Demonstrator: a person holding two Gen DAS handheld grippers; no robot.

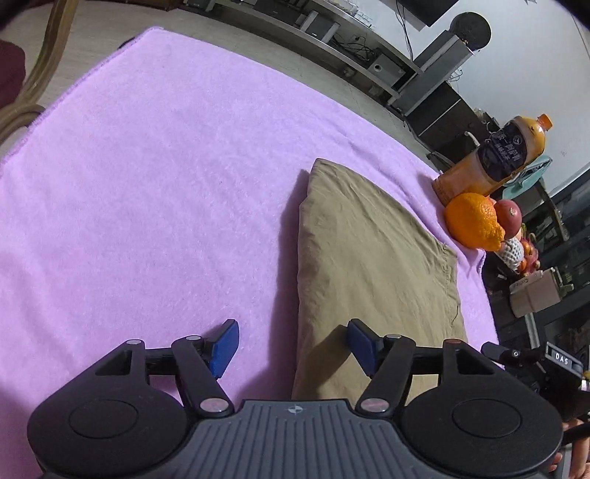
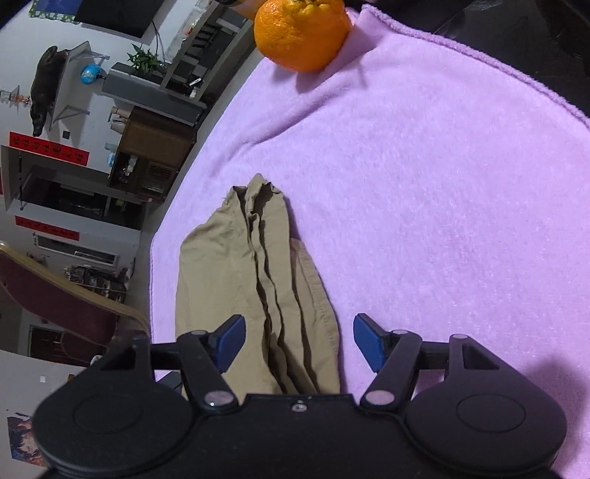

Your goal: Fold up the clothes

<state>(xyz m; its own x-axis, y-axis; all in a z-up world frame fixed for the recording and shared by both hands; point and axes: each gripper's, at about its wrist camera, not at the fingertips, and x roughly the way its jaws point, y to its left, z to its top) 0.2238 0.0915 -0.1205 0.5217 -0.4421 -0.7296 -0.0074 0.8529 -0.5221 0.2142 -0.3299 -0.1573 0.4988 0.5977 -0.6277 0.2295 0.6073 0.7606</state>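
Note:
A khaki garment (image 1: 372, 265) lies folded into a narrow stack on the lilac towel (image 1: 166, 177) that covers the table. My left gripper (image 1: 293, 346) is open and empty, hovering over the garment's near left edge. In the right wrist view the same garment (image 2: 236, 280) shows its layered folded edges. My right gripper (image 2: 298, 342) is open and empty just above the garment's near end, one blue pad on each side of the stack.
An orange (image 1: 474, 221), a red apple (image 1: 509, 213) and an orange drink bottle (image 1: 497, 158) stand at the towel's right edge. The orange (image 2: 302, 33) is also at the top of the right wrist view. A wooden chair (image 2: 66, 298) stands beside the table.

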